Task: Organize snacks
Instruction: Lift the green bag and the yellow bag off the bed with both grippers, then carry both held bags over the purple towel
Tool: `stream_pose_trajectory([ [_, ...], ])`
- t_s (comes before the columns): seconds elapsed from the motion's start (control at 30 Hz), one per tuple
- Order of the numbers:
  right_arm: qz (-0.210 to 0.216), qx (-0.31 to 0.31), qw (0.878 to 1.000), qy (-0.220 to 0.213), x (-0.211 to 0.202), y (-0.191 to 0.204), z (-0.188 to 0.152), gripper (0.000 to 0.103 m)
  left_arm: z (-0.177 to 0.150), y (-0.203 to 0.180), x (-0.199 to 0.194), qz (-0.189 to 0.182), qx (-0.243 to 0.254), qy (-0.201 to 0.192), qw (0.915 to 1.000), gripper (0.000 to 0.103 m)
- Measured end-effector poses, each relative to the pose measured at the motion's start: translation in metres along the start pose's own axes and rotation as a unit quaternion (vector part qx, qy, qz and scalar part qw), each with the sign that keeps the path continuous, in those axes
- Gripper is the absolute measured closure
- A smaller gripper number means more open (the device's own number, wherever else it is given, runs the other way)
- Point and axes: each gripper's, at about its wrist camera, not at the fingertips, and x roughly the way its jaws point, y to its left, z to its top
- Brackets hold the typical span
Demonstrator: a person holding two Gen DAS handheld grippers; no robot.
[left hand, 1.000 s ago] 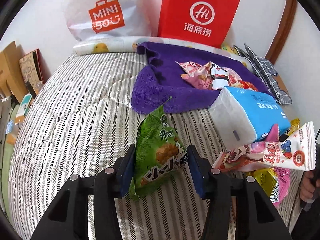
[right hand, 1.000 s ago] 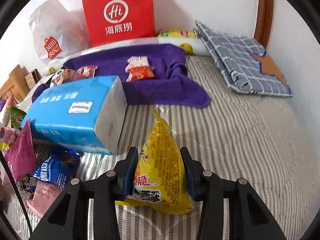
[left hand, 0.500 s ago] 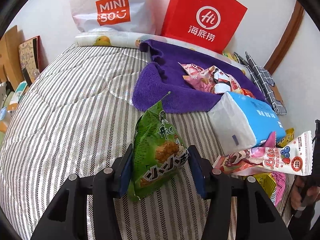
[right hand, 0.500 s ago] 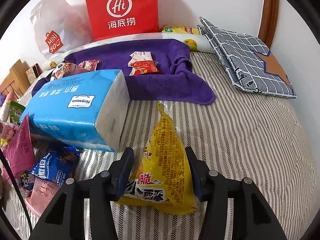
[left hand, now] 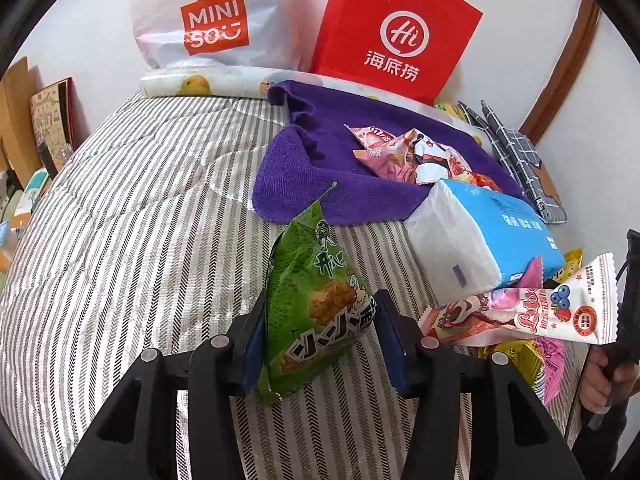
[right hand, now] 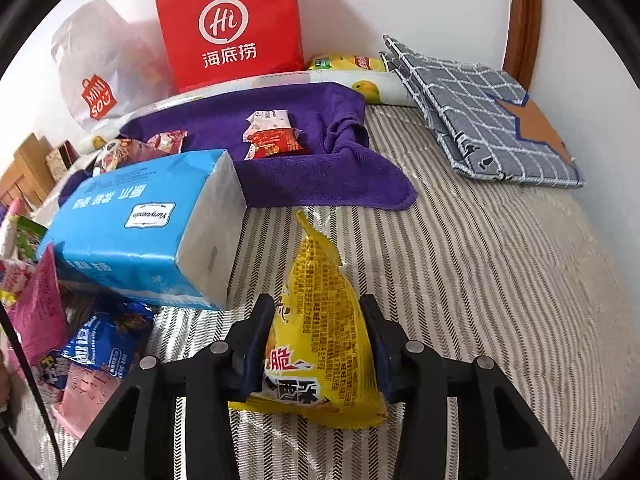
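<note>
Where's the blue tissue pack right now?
The blue tissue pack lies on the striped bed cover, left of centre in the right wrist view, just in front of the purple towel, with loose snack packets at its near left corner.

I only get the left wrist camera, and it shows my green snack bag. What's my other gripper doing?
Observer: The right gripper has a yellow snack packet between its jaws, and they are closing on it.
Operator: Ooh! Is anything hiding near the blue tissue pack?
Observer: Yes. A blue snack packet lies just in front of the tissue pack, among pink packets.
Operator: What's that grey checked thing by the wall?
Observer: It is a folded checked cloth, and it has a brown star-shaped patch on it.
</note>
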Motion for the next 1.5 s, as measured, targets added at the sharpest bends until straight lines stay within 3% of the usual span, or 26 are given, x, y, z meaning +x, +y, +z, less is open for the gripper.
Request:
stream_pose_trajectory([
  [0.37,0.035,0.045,0.998,-0.021,-0.031,-0.012,-0.015,0.061,-0.007,-0.015,-0.033,-0.007,0.018,-0.003,0.9998,0.054],
  [0.83,0.068,-0.002,0.992,-0.103,-0.099,0.019,0.008,0.061,0.008,-0.071,-0.075,-0.029,0.065,-0.045,0.9965,0.054],
  [1.5,0.076,-0.013,0.989,-0.126,-0.111,0.026,0.023,0.061,0.018,-0.104,-0.076,-0.039,0.078,-0.049,0.9950,0.054],
])
